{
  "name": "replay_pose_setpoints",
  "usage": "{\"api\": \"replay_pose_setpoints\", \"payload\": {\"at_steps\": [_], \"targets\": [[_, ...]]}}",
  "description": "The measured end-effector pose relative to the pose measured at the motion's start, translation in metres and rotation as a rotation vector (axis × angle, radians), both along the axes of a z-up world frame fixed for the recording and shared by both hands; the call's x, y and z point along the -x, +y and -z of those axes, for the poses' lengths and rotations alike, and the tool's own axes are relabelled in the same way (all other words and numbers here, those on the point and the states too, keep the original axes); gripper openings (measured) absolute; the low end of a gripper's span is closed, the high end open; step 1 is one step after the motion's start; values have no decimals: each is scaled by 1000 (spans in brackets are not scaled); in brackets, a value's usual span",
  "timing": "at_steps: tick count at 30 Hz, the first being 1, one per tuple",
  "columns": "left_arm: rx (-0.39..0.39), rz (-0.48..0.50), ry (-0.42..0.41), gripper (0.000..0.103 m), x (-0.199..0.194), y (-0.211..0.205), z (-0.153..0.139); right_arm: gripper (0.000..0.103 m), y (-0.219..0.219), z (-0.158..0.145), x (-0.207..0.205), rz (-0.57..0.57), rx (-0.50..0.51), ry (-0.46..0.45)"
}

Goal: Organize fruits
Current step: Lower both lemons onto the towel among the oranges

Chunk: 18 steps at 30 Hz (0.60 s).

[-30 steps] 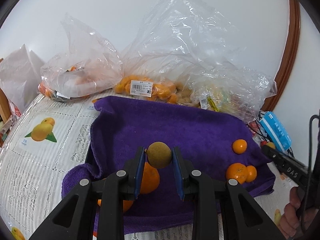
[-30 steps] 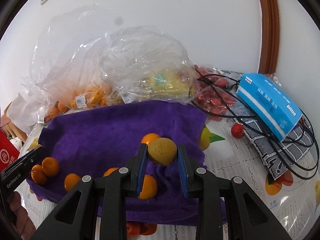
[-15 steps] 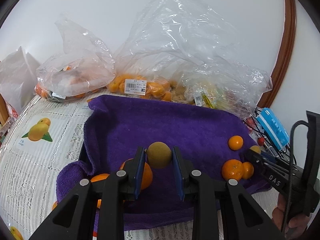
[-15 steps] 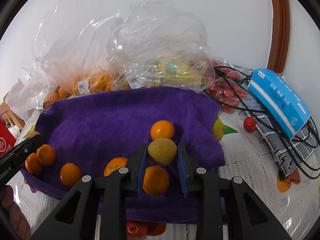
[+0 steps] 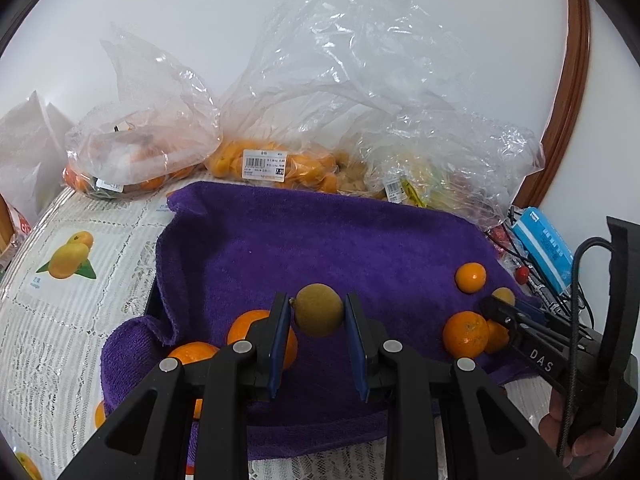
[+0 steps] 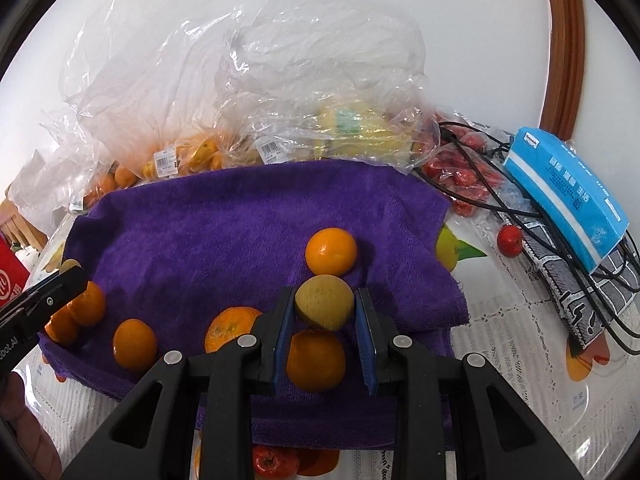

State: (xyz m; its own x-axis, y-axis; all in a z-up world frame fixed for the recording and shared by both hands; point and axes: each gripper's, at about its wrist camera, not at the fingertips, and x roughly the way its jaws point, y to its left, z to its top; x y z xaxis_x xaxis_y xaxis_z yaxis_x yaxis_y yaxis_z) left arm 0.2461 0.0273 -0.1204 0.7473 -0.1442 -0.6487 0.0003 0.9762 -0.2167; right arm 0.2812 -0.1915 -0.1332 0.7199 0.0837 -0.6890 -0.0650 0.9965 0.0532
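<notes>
A yellow-brown fruit (image 5: 319,310) is clamped in the left gripper (image 5: 318,330); a second round fruit (image 6: 324,307) is pinched by the right gripper (image 6: 325,332), above the purple towel (image 6: 224,236).

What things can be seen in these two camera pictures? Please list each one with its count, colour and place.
Towel: one, purple, spread on the table.
Loose oranges: at least six, orange, on the towel.
Yellowish fruits: two, brownish yellow, one in each gripper, above the towel.
Plastic bags: several, clear, holding fruit, behind the towel by the wall.
Tissue box: one, blue, right of the towel.
Cables: black, under and beside the tissue box.
Small red fruit: one, on the tablecloth, right of the towel.
Left gripper: black, blue pads, shut on a fruit.
Right gripper: same, shut on a fruit.
Hand: lower right, left view.
</notes>
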Motion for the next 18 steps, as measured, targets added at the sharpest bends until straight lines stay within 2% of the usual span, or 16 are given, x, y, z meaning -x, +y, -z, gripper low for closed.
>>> {"api": "replay_pose_setpoints", "payload": {"at_steps": [6,18], "targets": [[18,-1,26,26,-4,3,6,29,-7,-3,0,23,-19,-6],[27,11,33,26,-4,3,7,29,2,0,0,9,10,0]]}}
